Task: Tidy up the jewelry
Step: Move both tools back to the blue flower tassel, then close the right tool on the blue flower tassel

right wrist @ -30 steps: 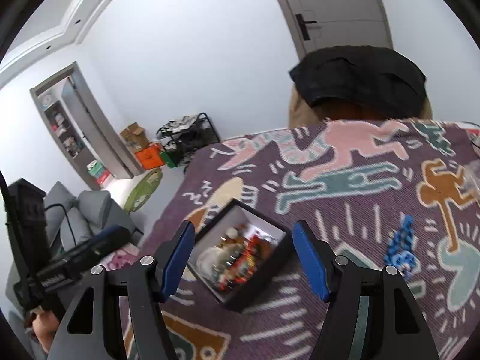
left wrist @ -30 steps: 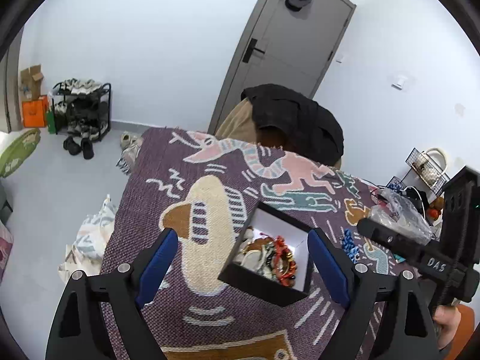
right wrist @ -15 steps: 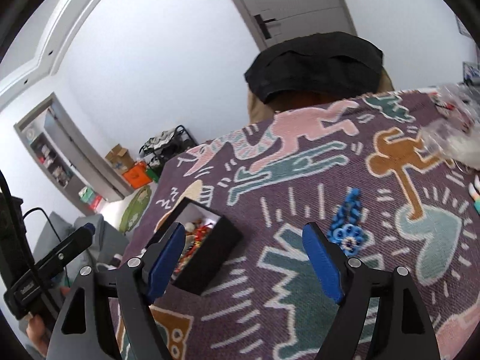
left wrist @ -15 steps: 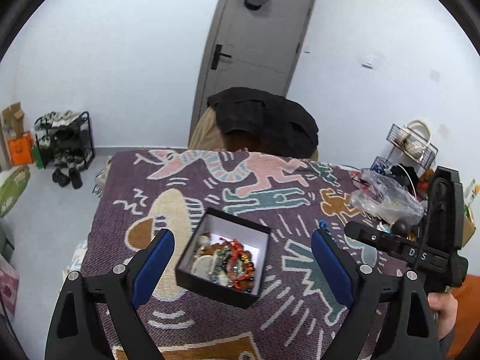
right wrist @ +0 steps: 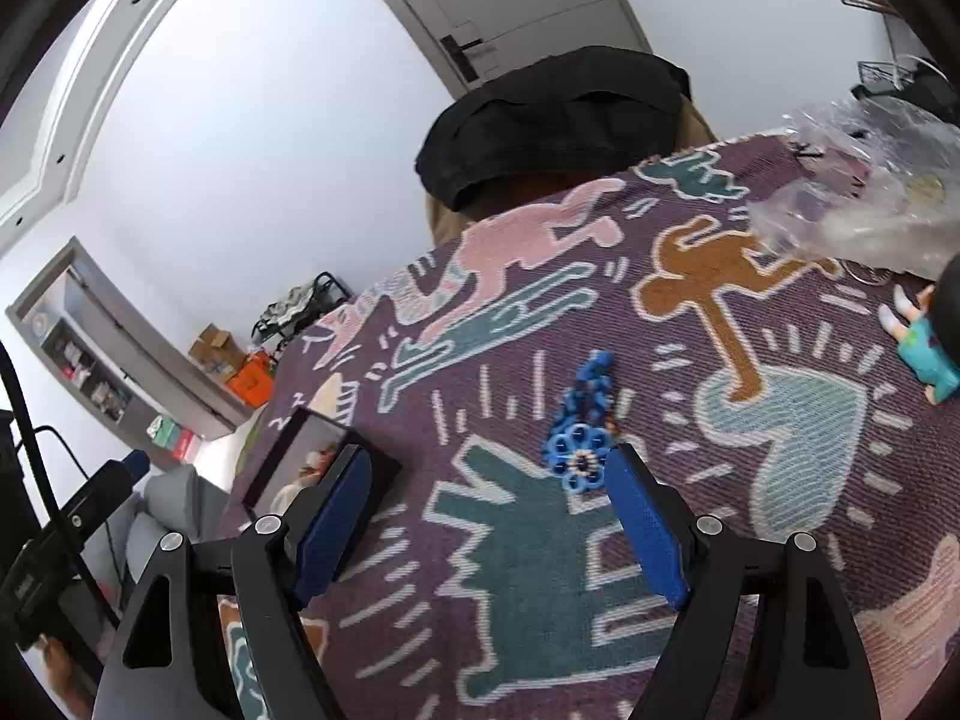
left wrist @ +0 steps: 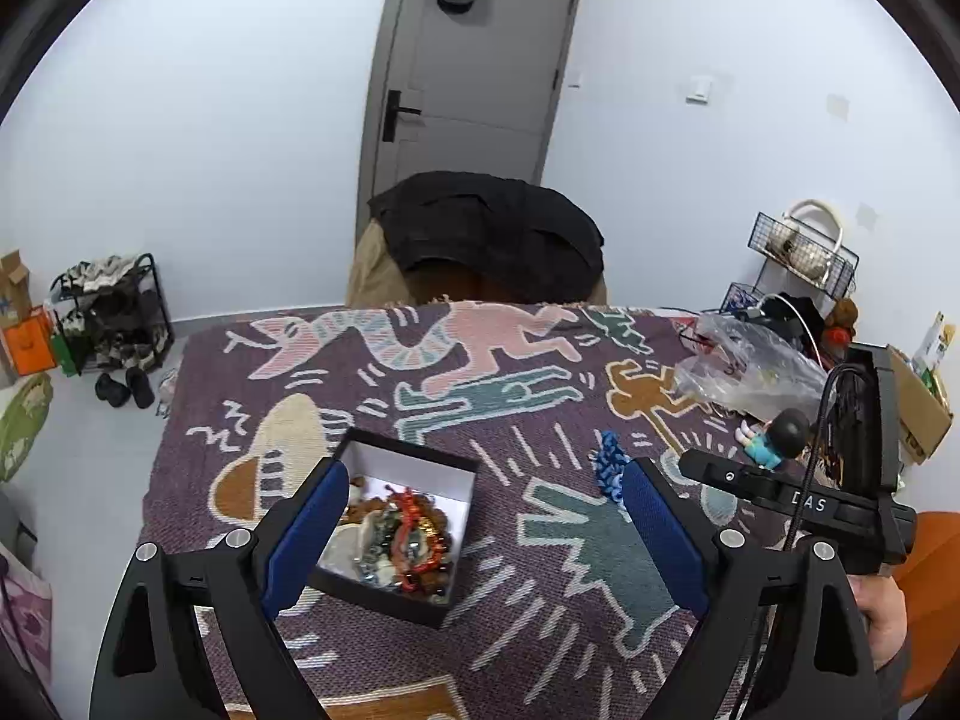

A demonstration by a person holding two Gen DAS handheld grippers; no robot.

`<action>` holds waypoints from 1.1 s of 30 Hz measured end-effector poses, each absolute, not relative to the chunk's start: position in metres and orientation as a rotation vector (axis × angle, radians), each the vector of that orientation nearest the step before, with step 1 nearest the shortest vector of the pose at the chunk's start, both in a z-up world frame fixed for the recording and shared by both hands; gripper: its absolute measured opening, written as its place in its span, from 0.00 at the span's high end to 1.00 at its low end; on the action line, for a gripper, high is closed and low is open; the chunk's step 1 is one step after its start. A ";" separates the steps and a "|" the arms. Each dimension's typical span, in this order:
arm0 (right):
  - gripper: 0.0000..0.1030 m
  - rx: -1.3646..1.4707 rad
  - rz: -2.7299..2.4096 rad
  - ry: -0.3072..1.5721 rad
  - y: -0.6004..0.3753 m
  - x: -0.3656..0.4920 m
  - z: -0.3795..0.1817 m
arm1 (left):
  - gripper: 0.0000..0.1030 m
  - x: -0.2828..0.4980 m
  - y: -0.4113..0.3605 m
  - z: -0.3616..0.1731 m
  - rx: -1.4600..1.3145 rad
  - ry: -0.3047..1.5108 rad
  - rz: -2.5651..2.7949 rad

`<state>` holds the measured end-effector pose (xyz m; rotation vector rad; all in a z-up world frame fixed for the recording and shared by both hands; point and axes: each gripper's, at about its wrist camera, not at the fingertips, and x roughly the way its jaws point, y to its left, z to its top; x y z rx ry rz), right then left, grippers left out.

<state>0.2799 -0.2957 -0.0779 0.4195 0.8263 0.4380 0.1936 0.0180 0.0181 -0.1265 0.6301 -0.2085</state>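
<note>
— Where do we have the grippers?

— Our left gripper [left wrist: 486, 534] hangs above the blanket [left wrist: 540, 618] with its fingers spread wide and nothing between them; the box [left wrist: 393, 591] of jewelry [left wrist: 408, 534] sits open just beside its left finger.

— And the right one?

— Our right gripper [right wrist: 489, 525] is spread wide too, holding nothing. The blue beaded bracelet [right wrist: 581, 420] lies on the blanket right of the box, just ahead of the right finger. A small doll [right wrist: 927, 342] lies farther right of the box.

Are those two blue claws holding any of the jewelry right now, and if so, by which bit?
No. Both the left gripper and right gripper have open, empty jaws. The blue beaded piece lies loose on the blanket.
</note>
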 end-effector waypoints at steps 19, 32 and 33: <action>0.39 0.429 0.398 0.910 -0.322 0.304 -0.112 | 0.10 0.230 -0.014 -0.015 -0.165 0.712 -0.248; 0.39 0.265 0.359 0.983 -0.276 0.339 -0.138 | 0.10 0.250 -0.005 -0.030 -0.171 0.746 -0.243; 0.39 0.259 0.357 0.985 -0.275 0.340 -0.140 | 0.10 0.251 -0.005 -0.031 -0.170 0.746 -0.244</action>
